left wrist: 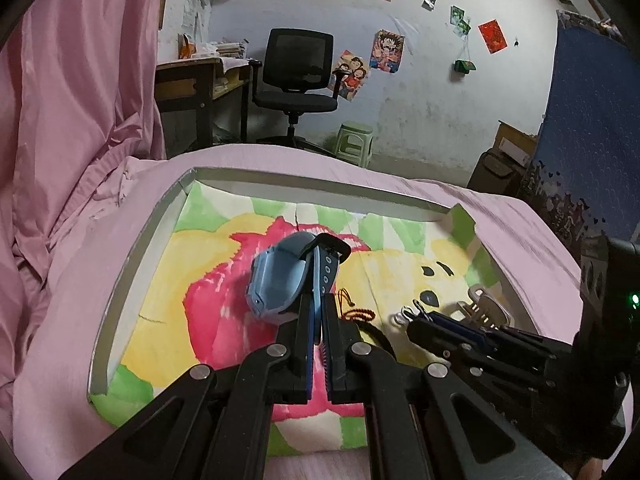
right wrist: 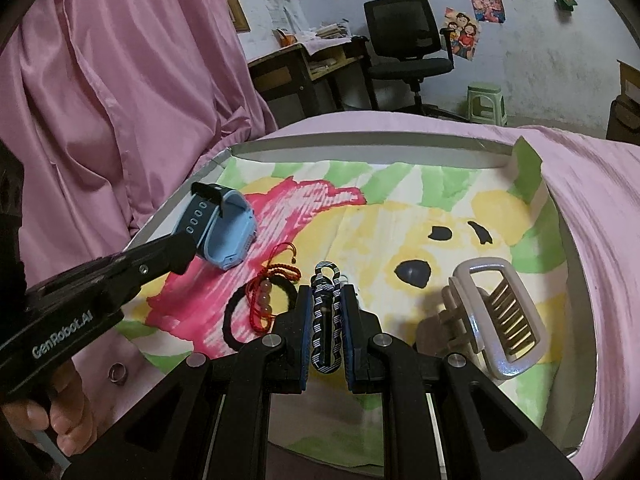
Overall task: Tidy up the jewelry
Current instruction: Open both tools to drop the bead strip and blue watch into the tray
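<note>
- The shallow tray point(right wrist: 576, 280), lined with a bright cartoon print, fills the middle of both views and rests on pink bedding point(left wrist: 72, 264); every piece I am sorting lies inside it.
- My left gripper point(left wrist: 316, 280) is clamped on the strap of the blue watch point(left wrist: 276, 280), which sits centre frame in the left view, low over the red patch of the liner, its strap running straight along the fingers.
- The white claw clip point(right wrist: 496, 316) lies at the lower right of the right view, just beside my right gripper.
- My right gripper point(right wrist: 326, 300) is closed on the striped hair clip point(right wrist: 326, 320), whose long axis lines up with the fingers, pointing up-frame.
- The red cord bracelet point(right wrist: 276, 280) lies across a black hair tie point(right wrist: 236, 316), between the two grippers and nearer the right one, I judge.
</note>
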### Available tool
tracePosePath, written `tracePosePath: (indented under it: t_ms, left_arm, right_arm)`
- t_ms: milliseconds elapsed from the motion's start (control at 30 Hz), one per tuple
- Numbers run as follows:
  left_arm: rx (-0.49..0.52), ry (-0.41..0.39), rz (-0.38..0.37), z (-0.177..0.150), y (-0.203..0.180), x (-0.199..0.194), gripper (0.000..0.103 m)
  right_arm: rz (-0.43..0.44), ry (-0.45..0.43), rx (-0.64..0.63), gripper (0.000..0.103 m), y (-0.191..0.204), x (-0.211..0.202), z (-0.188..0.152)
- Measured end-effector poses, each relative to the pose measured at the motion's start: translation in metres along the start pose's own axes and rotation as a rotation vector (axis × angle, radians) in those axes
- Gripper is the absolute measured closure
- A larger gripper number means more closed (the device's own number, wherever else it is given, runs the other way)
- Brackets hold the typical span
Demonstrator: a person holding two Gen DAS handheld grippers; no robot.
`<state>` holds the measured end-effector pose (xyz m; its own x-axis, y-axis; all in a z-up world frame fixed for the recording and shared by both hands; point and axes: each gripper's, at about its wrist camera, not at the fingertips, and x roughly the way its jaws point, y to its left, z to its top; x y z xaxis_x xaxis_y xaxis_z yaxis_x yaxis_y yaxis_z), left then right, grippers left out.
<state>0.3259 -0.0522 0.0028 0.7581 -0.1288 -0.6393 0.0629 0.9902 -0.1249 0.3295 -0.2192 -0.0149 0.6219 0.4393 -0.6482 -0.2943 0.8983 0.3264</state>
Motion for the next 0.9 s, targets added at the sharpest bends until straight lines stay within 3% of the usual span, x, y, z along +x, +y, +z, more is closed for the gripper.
tracePosePath:
  t_ms: [100,267,400,600,800,900]
  left_arm:
    - [-0.006,0.017,-0.007,-0.002,0.001,0.000,0.095]
    - [-0.004,0.037,-0.023,-0.007,0.002,-0.002,0.095]
    - [0.001,0.054,-0.021,-0.011,0.002,-0.004,0.093]
    - [0.015,0.063,-0.022,-0.018,0.001,-0.013,0.088]
    - [-0.006,0.047,-0.032,-0.025,0.003,-0.027,0.078]
    - [-0.016,0.017,-0.036,-0.029,0.004,-0.038,0.063]
  right_arm:
    - [-0.005,0.015,0.003,0.090,-0.001,0.003,-0.001]
    - [-0.005,0.019,0.007,0.070,-0.003,-0.001,-0.003]
    - [-0.004,0.020,0.009,0.068,-0.004,-0.007,-0.007]
    - [-0.013,-0.033,0.000,0.056,-0.003,-0.028,-0.011]
    - [-0.035,-0.108,0.007,0.042,-0.003,-0.057,-0.016]
    - [-0.039,-0.158,0.012,0.034,-0.002,-0.074,-0.019]
